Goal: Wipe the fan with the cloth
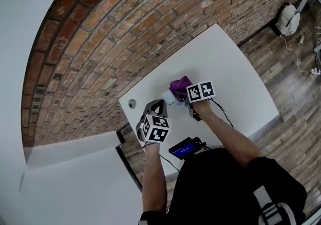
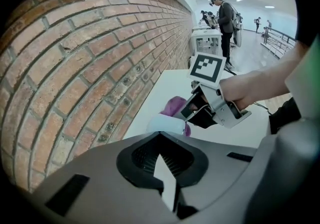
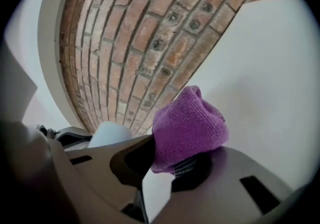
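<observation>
purple cloth (image 3: pixel 187 128) is pinched between the closed jaws of the right gripper (image 3: pixel 167 162), with the pale fan (image 1: pixel 168 97) just to its left on the white table (image 1: pixel 241 91), between it and the left gripper (image 2: pixel 163 168), whose jaws are shut on nothing.

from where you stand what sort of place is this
Probably a shared indoor workspace or lab, not a home: a long red brick wall, a plain white table on a wood-plank floor, and more people standing at other white tables down the hall.
</observation>
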Motion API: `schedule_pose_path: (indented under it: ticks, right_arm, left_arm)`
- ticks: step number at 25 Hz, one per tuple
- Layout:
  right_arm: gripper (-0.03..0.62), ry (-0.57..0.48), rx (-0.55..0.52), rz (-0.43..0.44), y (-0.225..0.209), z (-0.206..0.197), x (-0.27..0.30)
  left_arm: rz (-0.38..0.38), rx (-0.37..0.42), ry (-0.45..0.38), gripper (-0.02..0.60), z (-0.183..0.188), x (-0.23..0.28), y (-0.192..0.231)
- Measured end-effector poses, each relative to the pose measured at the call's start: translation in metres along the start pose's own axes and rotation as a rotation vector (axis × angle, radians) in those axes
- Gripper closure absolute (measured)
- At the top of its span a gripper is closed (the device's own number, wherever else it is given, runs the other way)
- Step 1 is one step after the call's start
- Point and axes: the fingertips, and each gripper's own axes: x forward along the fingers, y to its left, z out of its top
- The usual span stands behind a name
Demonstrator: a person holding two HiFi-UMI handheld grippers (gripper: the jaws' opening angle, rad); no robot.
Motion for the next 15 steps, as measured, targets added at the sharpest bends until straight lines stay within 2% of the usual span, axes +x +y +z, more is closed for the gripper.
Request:
schedule_pose_path:
  ticks: [4,6,8,10,11,13,15]
  right_arm:
    - [0.526,0.077,0.017,-0.092,-0.038,-0.024,0.007]
    - [0.525,0.137,-0.032,-0.123,-0.043,-0.033,0.005]
    - [0.525,0.249,-0.126,-0.151,-0.040,-0.049,-0.001]
    - [0.525,0.378,-0.183,-0.132,-0.036,-0.075,-0.010]
    - [0.525,0.410,-0.190,-0.117,-0.035,-0.084,-0.015]
    - [0.525,0.351,-0.203,-0.129,-0.035,-0.072,-0.021]
    - [0.525,0.189,-0.213,-0.166,-0.035,-0.030,-0.022]
  left_arm:
    - [0.000,0.003,0.001,0.591,0.001,0.001,0.001]
    - [0.001,0.000,-0.002,0.591,0.001,0.001,0.001]
    - [0.002,-0.001,-0.004,0.590,0.003,0.001,0.002]
    - [0.000,-0.002,-0.006,0.590,0.003,0.001,0.001]
    - [-0.002,-0.005,-0.007,0.590,0.002,0.001,0.001]
    - [-0.004,-0.011,-0.011,0.590,0.002,0.001,0.001]
    - [0.000,-0.011,-0.012,0.591,0.002,0.002,0.003]
